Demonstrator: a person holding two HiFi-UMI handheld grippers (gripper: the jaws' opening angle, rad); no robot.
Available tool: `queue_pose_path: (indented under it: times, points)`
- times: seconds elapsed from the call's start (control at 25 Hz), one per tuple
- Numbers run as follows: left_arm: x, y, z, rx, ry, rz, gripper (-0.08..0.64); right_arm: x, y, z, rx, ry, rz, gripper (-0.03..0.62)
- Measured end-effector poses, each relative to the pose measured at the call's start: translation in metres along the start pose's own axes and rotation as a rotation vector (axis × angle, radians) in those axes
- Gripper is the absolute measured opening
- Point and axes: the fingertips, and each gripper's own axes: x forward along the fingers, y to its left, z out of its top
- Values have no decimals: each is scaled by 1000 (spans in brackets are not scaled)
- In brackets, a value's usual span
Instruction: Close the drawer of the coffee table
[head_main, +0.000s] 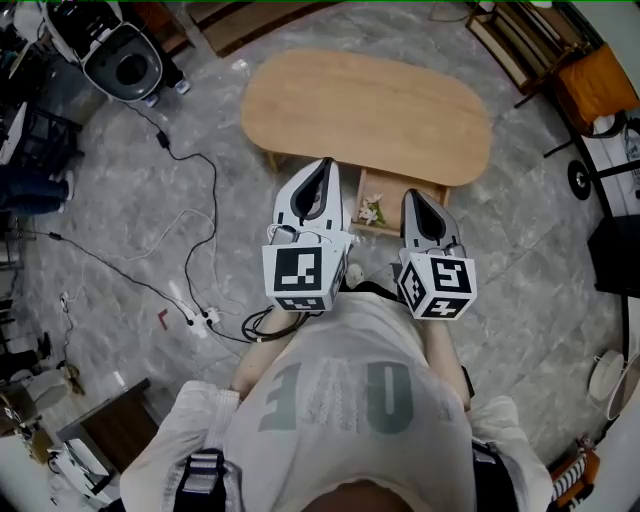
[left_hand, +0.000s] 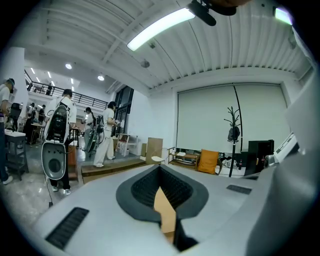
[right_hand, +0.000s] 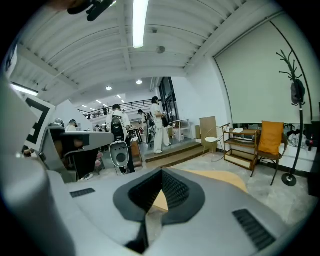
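Observation:
The oval wooden coffee table (head_main: 370, 110) stands on the grey marble floor in the head view. Its drawer (head_main: 363, 203) sticks out open from the near side, with small white items inside. My left gripper (head_main: 322, 163) is shut and empty, its tip over the table's near edge just left of the drawer. My right gripper (head_main: 411, 194) is also shut and empty, at the drawer's right side. Neither visibly touches the drawer. In the left gripper view the left gripper (left_hand: 160, 167) points across the room. In the right gripper view the tabletop (right_hand: 220, 177) lies beyond the right gripper (right_hand: 161, 172).
Black cables (head_main: 190, 250) and a power strip (head_main: 205, 320) lie on the floor to the left. A white machine (head_main: 125, 60) stands far left, a chair with an orange cushion (head_main: 600, 85) far right, a dark cabinet (head_main: 115, 430) near left. People (left_hand: 107, 132) stand in the background.

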Motion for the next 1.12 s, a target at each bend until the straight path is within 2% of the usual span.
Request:
queue_pose_path:
  times: [0.52, 0.84, 0.96, 1.12]
  points:
    - [33, -5, 7, 17, -9, -92, 8, -4, -18, 31, 2, -98, -112, 5]
    - [55, -12, -2, 28, 8, -165, 8, 16, -25, 39, -25, -108, -118, 5]
    - [78, -14, -29, 12, 30, -203, 8, 36, -35, 34, -53, -102, -112, 5]
    - [117, -5, -92, -1, 67, -176, 8, 72, -61, -6, -23, -91, -112, 6]
